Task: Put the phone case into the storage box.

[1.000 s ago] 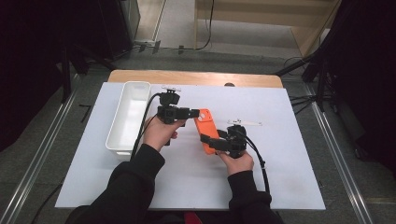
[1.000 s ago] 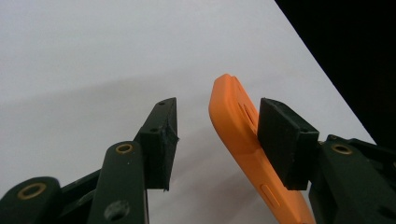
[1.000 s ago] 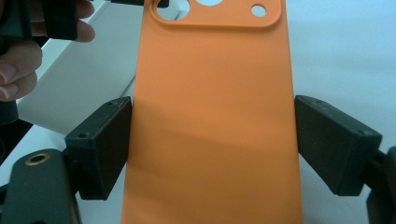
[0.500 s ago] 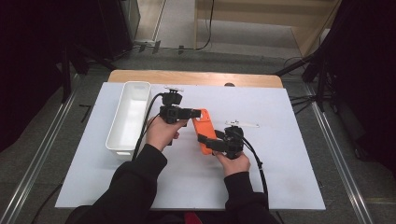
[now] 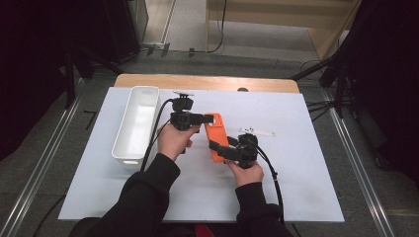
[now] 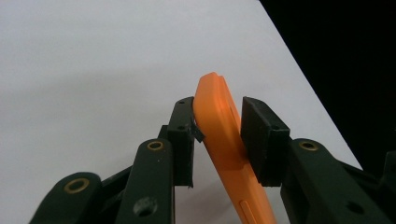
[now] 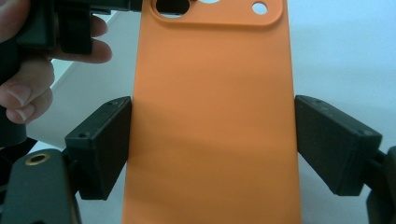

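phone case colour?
Orange, plain, no pattern; the phone case shows best in the right gripper view.

The white table (image 5: 296, 187) is brightly, evenly lit from above, and the room around it lies dark. Shadows are soft. Close-ups look slightly blurred.

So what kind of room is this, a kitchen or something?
More likely a recording studio or lab than a kitchen. A table covered with a plain white sheet sits between dark curtains, with black stands and cables on the floor around it.
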The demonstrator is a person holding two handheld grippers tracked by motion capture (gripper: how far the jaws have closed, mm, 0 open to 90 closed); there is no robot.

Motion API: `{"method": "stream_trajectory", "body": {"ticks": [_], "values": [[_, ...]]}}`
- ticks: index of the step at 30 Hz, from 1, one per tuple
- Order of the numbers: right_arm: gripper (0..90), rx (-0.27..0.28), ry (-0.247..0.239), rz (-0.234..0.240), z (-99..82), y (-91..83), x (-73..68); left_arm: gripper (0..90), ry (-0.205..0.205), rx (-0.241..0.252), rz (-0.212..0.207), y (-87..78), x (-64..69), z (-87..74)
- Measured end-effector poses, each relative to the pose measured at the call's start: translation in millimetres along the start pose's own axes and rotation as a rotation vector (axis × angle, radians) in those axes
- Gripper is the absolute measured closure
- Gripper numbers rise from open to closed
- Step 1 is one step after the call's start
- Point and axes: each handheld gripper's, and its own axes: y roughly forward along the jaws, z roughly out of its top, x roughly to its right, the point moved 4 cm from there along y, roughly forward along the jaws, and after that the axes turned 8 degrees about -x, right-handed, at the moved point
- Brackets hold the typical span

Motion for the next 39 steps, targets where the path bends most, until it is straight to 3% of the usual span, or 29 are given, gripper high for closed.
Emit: {"method": "stream_trajectory", "body": {"ticks": [15,17,21,28,39], "values": [[14.4,0.010,0.019,0.004,-1.6,5.4,-2.3,70.4,-0.013,0.016,-0.018,-0.5,0.2,0.6],[14.4,0.004,0.016,0.006,-2.1,6.6,-2.2,71.5,-0.001,0.018,-0.041,-0.9,1.4,0.5],[14.4,0.006,0.014,0.005,-2.7,7.7,-2.8,73.1,0.026,0.028,-0.040,-2.6,4.7,-0.1],[14.2,0.021,-0.025,-0.018,-2.7,8.6,-4.1,75.6,0.032,0.040,-0.079,-5.2,8.1,-0.1],[14.3,0.008,-0.070,-0.016,-2.2,10.8,-3.2,77.4,0.056,0.044,-0.100,-6.8,15.0,-1.8]]}}
